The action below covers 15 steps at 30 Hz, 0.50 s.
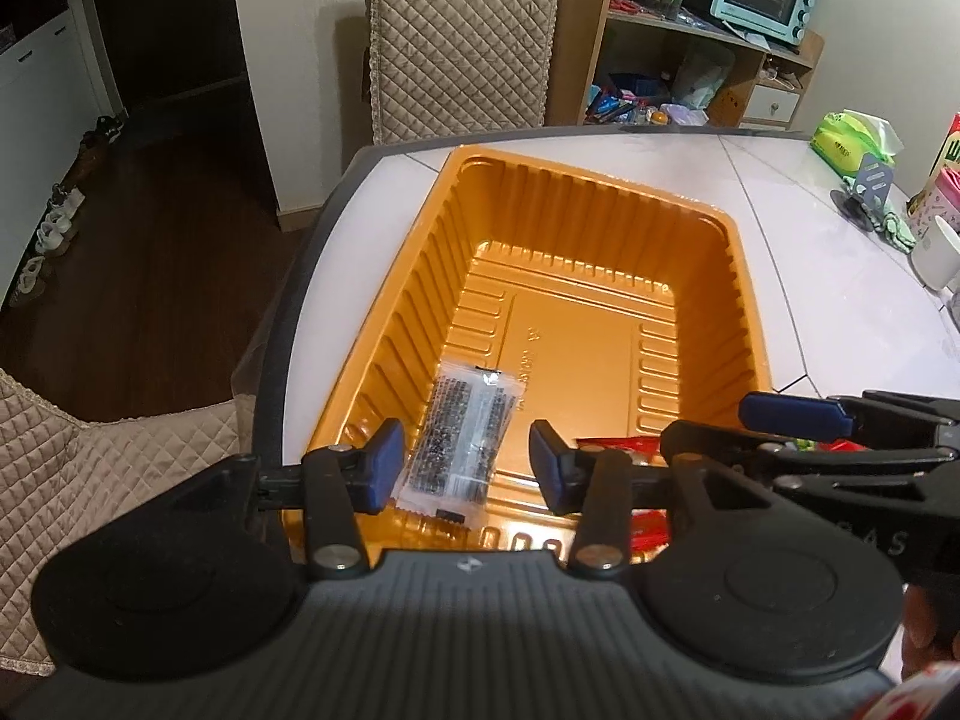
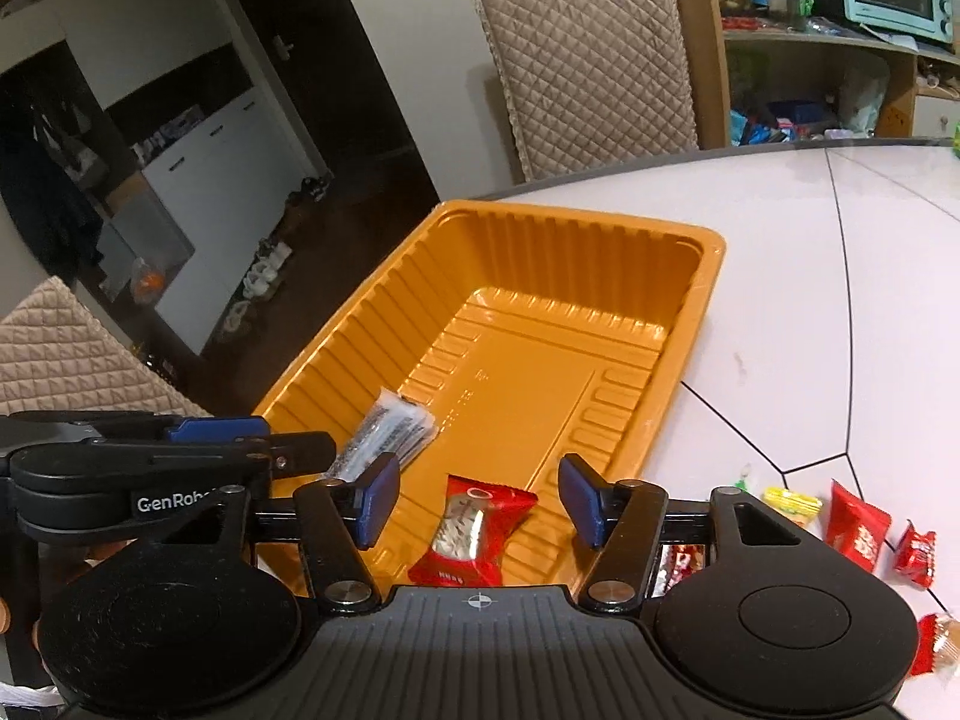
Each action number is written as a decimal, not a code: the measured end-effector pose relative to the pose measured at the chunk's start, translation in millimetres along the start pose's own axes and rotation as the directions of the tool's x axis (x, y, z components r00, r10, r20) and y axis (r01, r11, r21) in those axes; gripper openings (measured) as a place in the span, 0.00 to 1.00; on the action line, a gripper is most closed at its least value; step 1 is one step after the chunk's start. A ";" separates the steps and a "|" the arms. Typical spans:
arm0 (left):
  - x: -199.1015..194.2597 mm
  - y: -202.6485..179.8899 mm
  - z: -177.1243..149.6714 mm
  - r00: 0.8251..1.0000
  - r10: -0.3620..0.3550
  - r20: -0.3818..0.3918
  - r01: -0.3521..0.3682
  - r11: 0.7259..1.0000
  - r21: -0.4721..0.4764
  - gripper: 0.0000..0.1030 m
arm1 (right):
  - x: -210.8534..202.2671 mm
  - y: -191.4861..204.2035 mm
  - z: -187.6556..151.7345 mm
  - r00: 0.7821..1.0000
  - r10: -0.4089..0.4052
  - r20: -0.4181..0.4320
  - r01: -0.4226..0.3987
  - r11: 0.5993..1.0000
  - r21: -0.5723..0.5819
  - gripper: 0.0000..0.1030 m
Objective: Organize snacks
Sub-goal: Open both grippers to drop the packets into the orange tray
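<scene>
Both pairs of jaws stand spread and pinch nothing. The right gripper (image 2: 478, 501) hangs over the red snack (image 2: 471, 531), the left gripper (image 1: 467, 457) over the clear packet (image 1: 459, 441); both lie low in the orange tray (image 2: 711, 252). We should lift away straight, then go for the loose snacks (image 2: 858, 531) at lower right on the surface (image 2: 780, 276).

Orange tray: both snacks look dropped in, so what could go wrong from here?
1. The orange tray sits near the table's corner edge; a nudge on withdrawing could push it toward the drop.
2. The left gripper and right gripper are crowded over the same tray end and could bump each other.
3. The red snack and the clear packet lie between open jaws; a low exit might drag them.
</scene>
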State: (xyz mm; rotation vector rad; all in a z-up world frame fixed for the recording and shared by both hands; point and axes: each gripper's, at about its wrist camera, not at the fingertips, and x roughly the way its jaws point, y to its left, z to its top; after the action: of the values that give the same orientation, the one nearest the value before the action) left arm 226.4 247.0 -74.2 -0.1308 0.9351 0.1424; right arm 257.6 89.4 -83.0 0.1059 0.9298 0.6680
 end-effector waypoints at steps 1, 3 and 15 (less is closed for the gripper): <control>-2.8 -0.8 -0.5 1.000 0.000 0.000 0.000 1.000 -0.002 0.41 | -3.8 0.3 -0.3 1.000 0.002 0.003 -0.002 1.000 -0.001 0.58; -8.0 -2.7 -2.4 1.000 0.002 -0.002 -0.002 1.000 -0.005 0.41 | -11.9 0.1 -1.4 1.000 0.000 0.009 0.000 1.000 -0.005 0.59; -54.4 -26.7 -20.7 1.000 0.019 0.012 -0.018 1.000 -0.018 0.42 | -75.2 -13.1 -21.5 0.997 0.046 0.056 -0.046 0.999 -0.010 0.61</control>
State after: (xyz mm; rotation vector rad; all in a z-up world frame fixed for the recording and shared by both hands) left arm 183.0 213.6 -41.1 -0.1375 0.9230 0.1683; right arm 216.3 31.6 -47.7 0.1384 0.8726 0.7082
